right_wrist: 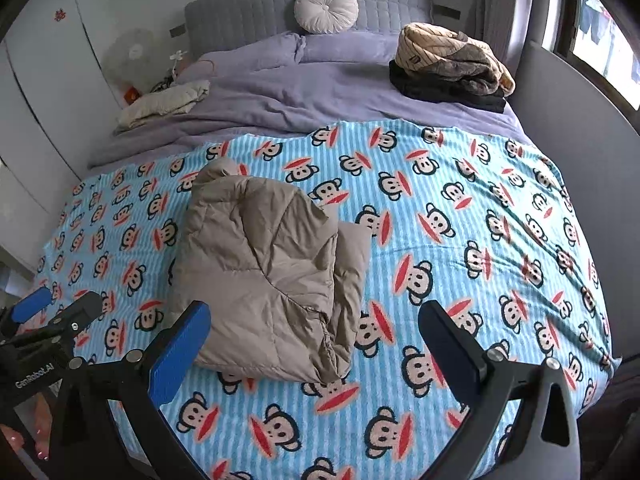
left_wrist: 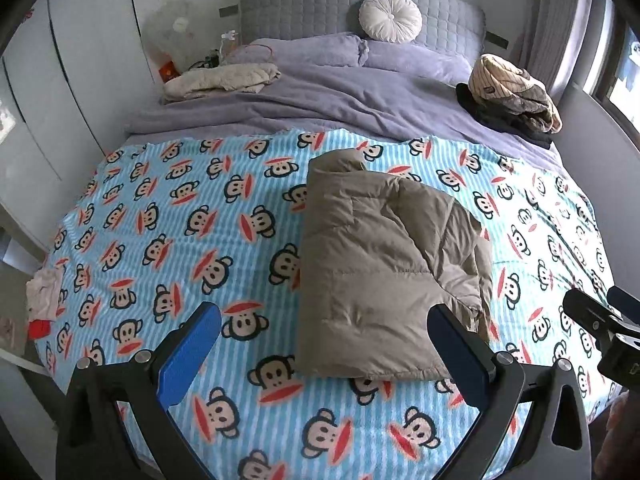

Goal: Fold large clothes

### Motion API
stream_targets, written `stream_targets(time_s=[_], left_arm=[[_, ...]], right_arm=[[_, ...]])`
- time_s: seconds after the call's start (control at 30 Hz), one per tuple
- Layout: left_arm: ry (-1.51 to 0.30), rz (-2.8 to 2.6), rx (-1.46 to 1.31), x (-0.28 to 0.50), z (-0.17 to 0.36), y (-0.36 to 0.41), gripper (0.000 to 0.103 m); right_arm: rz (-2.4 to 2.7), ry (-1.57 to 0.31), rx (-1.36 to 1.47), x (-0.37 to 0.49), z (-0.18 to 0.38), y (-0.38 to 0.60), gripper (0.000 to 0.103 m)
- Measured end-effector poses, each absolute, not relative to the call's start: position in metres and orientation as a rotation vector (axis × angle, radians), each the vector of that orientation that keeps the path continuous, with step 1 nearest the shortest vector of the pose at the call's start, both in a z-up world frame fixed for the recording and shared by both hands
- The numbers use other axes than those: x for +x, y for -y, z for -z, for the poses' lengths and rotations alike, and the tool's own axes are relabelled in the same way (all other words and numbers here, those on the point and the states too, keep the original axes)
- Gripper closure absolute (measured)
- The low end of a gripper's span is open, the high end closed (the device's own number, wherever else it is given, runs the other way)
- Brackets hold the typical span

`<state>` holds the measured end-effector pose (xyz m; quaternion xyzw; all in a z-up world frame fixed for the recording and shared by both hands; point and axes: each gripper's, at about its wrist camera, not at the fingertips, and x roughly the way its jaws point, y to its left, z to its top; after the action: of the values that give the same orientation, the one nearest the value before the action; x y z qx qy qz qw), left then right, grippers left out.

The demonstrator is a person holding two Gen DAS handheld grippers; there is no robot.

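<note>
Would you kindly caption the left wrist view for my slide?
Folded khaki down jacket on monkey-print blanket, left gripper open above it.

Grippers: black frames, blue pads.
Left gripper (left_wrist: 324, 340) and right gripper (right_wrist: 314, 336) are showing silver screws; "GenRobot.AI" is printed in white.

A taupe quilted jacket (left_wrist: 380, 272) lay on a blanket (left_wrist: 200, 240) striped light blue and white, dotted with red-mouthed monkey faces. Lavender bedding (left_wrist: 320, 92) sat by the bed's grey headboard (left_wrist: 312, 8), with a cream round cushion (left_wrist: 390, 17). The left tongs (left_wrist: 324, 344) wore blue pads.
</note>
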<state>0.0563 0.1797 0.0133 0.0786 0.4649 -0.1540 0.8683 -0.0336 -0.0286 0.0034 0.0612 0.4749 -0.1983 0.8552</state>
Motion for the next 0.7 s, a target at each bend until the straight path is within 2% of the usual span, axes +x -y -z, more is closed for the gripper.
stream_targets(time_s=[0.7], left_arm=[[-0.969,0.313,0.173,0.0568,-0.0171,-0.1818,0.000]], right_arm=[[0.442,-1.014,0.161,-0.0361,0.0017,0.0306,0.000]])
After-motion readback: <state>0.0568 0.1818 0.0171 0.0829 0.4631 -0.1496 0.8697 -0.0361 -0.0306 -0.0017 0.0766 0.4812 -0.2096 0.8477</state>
